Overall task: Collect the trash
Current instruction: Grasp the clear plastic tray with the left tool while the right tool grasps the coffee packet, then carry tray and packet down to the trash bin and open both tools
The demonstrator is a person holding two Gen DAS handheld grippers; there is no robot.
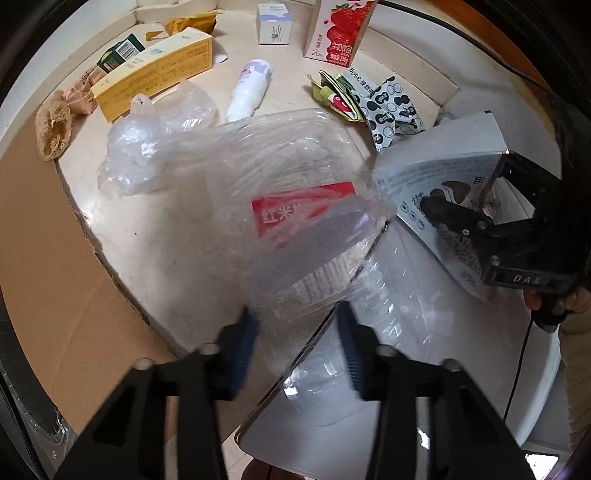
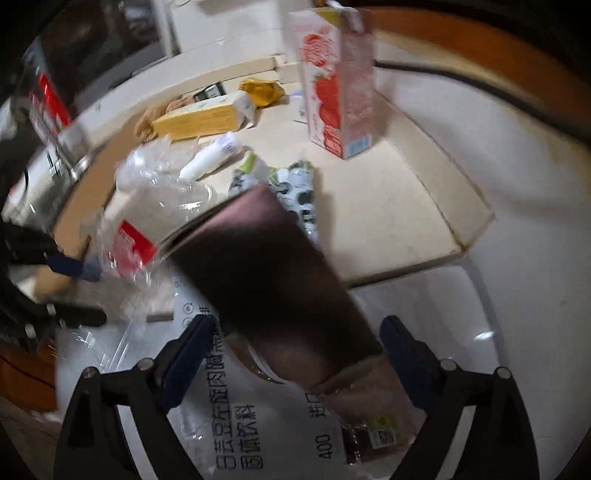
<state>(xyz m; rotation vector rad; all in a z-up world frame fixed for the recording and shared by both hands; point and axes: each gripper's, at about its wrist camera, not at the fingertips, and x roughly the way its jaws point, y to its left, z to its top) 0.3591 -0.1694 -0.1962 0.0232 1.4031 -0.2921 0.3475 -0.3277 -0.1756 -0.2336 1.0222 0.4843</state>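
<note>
counter (image 1: 166, 236); left tongs (image 1: 295, 354) around plastic bag (image 1: 295, 206)

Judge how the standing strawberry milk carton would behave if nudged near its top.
The strawberry milk carton stands upright, taller than its base is wide, so a high push would probably tip it rather than slide it. Its box faces look flat and undented, so likely stiff enough to grip. Whether it is empty, hence light, cannot be told.

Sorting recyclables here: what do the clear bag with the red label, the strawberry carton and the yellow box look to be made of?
Clear bag: thin plastic film, glossy, see-through and crinkled. Strawberry carton: probably coated paperboard, with sharp folded edges and a smooth printed face. Yellow box: seemingly matte cardboard, with flat printed panels and creased corners.
</note>
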